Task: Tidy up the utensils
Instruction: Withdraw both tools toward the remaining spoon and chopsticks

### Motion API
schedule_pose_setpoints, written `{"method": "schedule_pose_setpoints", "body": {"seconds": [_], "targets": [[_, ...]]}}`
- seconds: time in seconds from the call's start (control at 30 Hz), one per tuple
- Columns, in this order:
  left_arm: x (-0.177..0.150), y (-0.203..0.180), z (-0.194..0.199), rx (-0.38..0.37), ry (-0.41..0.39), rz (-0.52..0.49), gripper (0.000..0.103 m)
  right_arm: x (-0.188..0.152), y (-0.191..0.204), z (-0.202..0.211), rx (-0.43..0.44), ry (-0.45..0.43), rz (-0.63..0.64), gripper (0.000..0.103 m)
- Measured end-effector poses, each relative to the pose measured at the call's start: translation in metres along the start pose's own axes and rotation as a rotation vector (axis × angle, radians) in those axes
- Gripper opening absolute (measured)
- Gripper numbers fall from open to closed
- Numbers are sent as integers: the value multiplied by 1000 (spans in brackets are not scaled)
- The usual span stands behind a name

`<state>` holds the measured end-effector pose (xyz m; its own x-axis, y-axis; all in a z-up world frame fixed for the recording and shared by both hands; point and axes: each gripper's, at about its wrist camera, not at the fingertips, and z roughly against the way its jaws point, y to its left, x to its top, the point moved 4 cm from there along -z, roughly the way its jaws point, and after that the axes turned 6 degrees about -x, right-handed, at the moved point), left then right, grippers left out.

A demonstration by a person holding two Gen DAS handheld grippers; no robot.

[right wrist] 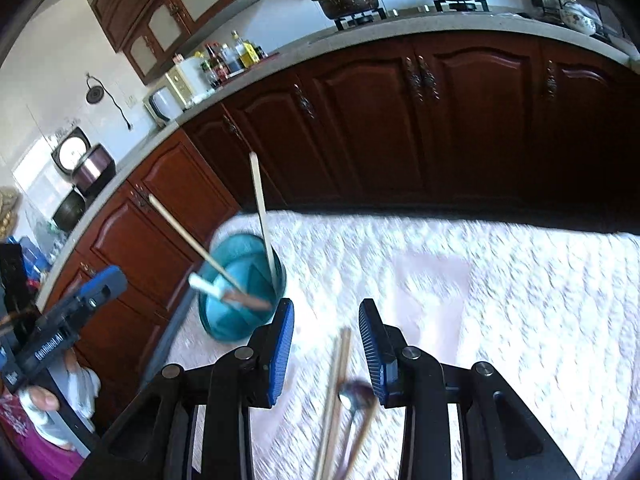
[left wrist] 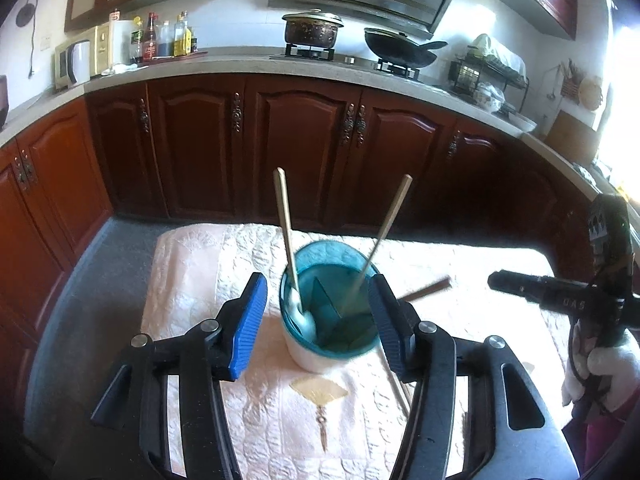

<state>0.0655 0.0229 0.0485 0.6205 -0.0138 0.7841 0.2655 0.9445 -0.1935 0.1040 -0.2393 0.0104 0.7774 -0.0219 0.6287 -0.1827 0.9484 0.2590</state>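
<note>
A teal cup (left wrist: 332,308) stands on the quilted cloth (left wrist: 224,264) with two pale wooden sticks (left wrist: 285,216) leaning in it. My left gripper (left wrist: 318,320) is open, its blue pads on either side of the cup and apart from it. The cup also shows in the right wrist view (right wrist: 236,308), with a brown-and-white utensil (right wrist: 240,298) across its mouth. My right gripper (right wrist: 326,344) is open and empty above chopsticks (right wrist: 338,384) and a metal spoon (right wrist: 350,400) lying on the cloth. A dark stick (left wrist: 426,290) lies behind the cup.
Dark wooden cabinets (left wrist: 288,140) and a counter with a pot (left wrist: 312,30) and wok (left wrist: 400,48) run behind the table. The right gripper's body (left wrist: 560,296) hangs at the table's right side. The floor (left wrist: 80,280) lies to the left.
</note>
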Motion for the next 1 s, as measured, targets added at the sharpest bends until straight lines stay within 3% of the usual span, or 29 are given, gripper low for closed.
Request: {"method": "schedule_pose_setpoints", "body": {"seconds": [0.17,0.37,0.5,0.8,1.0], "targets": [[-19,-12,10,-4,11,-19,53,-34,-14,7,-35,34,-16,33],[-47,-24,10,-59,47,-5,53,-77,-39,-5,-67,110,-62,34],[-73,-34,-4,-98,115,12,52,-99,-45,-23,-57,157,-97,34],[-121,-53,-39,-127,259,-11,52,-107,-30,-68,-28,210,-28,34],[-142,-65,-66,-140,331,-25,52,-118,-26,-88,-100,254,2,34]]}}
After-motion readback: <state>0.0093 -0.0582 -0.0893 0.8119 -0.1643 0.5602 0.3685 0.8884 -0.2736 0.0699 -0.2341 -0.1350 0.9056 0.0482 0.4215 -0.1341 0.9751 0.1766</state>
